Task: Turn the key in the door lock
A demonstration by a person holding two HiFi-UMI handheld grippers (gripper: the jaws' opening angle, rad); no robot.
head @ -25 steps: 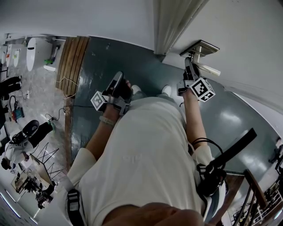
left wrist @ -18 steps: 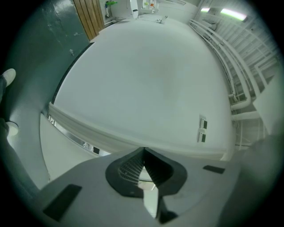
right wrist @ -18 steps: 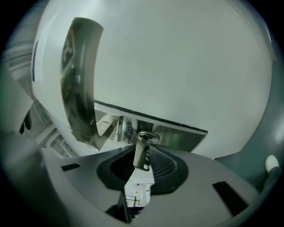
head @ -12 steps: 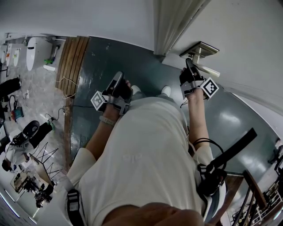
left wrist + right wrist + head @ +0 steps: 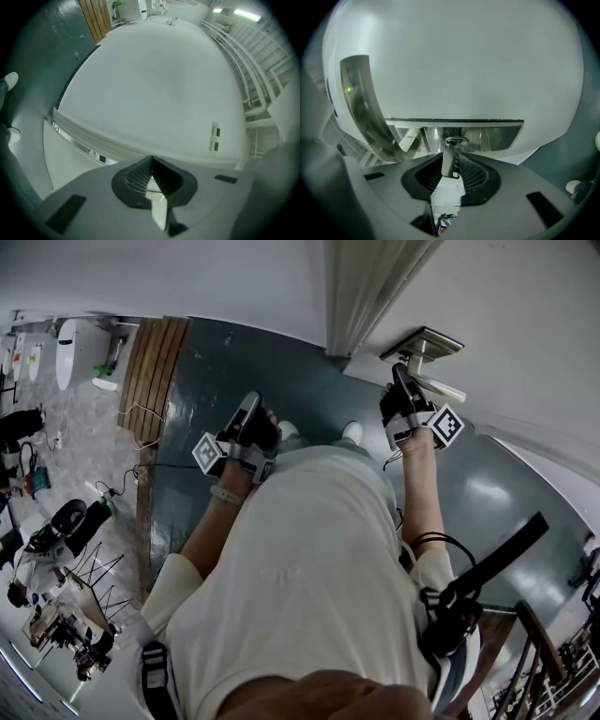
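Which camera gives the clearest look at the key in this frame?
The right gripper view: the key sits close and centred, its tip in the lock plate. The head view shows the door handle but no discernible key. The left gripper view shows none of it.

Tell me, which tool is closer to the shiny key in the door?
Right. The right tool has the flat silver key between its jaws, which have just been opening. The left tool is held off to the side, far from the key.
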